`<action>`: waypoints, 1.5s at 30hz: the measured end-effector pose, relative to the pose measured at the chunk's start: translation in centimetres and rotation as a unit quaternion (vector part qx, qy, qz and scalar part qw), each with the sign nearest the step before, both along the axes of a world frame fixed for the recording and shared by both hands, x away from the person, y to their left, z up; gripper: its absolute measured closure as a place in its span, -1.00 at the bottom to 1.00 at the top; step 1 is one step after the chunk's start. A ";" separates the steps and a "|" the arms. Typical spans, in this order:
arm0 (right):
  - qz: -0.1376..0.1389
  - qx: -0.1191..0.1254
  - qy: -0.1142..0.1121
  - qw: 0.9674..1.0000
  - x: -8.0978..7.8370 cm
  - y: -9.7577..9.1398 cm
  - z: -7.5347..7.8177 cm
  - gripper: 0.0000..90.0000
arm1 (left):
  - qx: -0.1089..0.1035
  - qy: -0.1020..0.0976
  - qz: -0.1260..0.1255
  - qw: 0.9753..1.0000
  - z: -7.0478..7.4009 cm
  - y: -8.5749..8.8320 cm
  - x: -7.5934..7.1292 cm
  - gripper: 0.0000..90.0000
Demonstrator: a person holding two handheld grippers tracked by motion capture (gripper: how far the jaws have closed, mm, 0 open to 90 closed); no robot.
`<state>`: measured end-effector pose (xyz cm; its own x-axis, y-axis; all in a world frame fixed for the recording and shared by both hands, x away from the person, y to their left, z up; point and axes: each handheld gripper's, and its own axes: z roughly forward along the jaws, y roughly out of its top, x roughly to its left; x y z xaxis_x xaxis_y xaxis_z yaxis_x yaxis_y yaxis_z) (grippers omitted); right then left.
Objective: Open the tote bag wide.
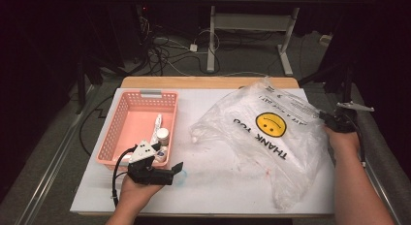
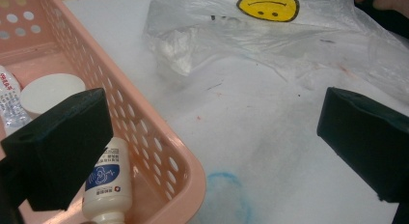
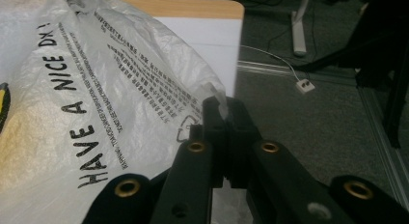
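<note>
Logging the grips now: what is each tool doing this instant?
Left tool: open, holding nothing, beside the pink plastic basket.
Right tool: closed on the edge of the clear plastic smiley-face bag.

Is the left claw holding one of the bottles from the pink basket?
No, the left claw stands open over the basket edge with nothing between its jaws.

The high view looks forward and down over the table [image 1: 218, 186]. The left gripper view sits low and close, facing the plastic bag [image 2: 270, 35]; the right gripper view, perhaps closest, shares that bag [image 3: 72, 113].
</note>
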<state>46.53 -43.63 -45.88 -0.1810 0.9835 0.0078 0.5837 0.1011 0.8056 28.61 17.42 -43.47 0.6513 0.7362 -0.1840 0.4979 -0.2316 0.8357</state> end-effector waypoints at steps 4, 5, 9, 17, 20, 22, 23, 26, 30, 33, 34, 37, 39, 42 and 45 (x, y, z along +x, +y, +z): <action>-0.005 0.001 -0.006 1.000 -1.9 -0.4 -0.6 0.97 | 0.001 -0.001 -0.002 1.000 0.0 -0.1 0.1 -1.00; -0.005 0.005 -0.008 1.000 -2.5 -0.4 -0.7 0.97 | 0.001 -0.001 -0.002 1.000 -0.1 -0.1 0.1 -1.00; 0.006 -0.001 -0.009 1.000 -4.2 0.0 -1.1 0.92 | 0.009 -0.007 -0.002 1.000 0.0 -0.3 0.1 -1.00; 0.034 -0.010 -0.019 0.999 -7.9 1.6 -1.0 0.83 | 0.005 -0.008 -0.006 1.000 0.2 -0.6 -0.1 -1.00; 0.041 -0.010 -0.016 0.999 -8.7 2.0 -1.0 0.77 | 0.003 -0.009 -0.004 1.000 0.2 -0.4 0.0 -1.00; 0.045 -0.006 -0.016 0.999 -9.0 1.9 -0.9 0.65 | 0.000 -0.008 -0.003 1.000 0.2 -0.3 0.1 -1.00; 0.047 -0.003 -0.014 0.999 -9.0 1.8 -0.9 0.55 | 0.000 -0.008 -0.002 1.000 0.2 -0.2 0.1 -1.00; 0.049 0.009 -0.019 0.999 -9.4 1.3 -0.5 0.30 | 0.001 -0.009 0.001 1.000 0.2 0.0 0.1 -1.00; 0.053 0.015 -0.032 0.998 -11.1 0.7 0.9 0.12 | 0.021 -0.014 0.004 1.000 0.2 0.0 0.2 -1.00; 0.060 0.017 -0.039 0.997 -11.9 0.8 1.4 0.08 | 0.034 -0.008 0.001 0.999 0.0 0.1 0.2 -1.00; 0.069 0.019 -0.045 0.996 -12.7 1.2 1.8 0.06 | 0.034 -0.007 0.001 0.999 0.0 0.2 0.2 -1.00; 0.082 0.020 -0.048 0.995 -13.3 2.0 1.9 -0.02 | 0.014 -0.010 0.009 1.000 -0.1 0.6 -0.1 -1.00; 0.093 0.022 -0.050 0.994 -13.8 2.8 2.0 -0.07 | 0.002 -0.014 0.016 1.000 0.0 0.7 -0.2 -1.00; 0.116 0.028 -0.055 0.991 -14.3 4.9 2.0 -0.20 | 0.000 -0.019 0.014 1.000 0.2 0.9 -0.3 -1.00; 0.130 0.030 -0.056 0.989 -14.4 6.1 2.1 -0.28 | 0.000 -0.022 0.010 1.000 0.2 1.2 -0.3 -1.00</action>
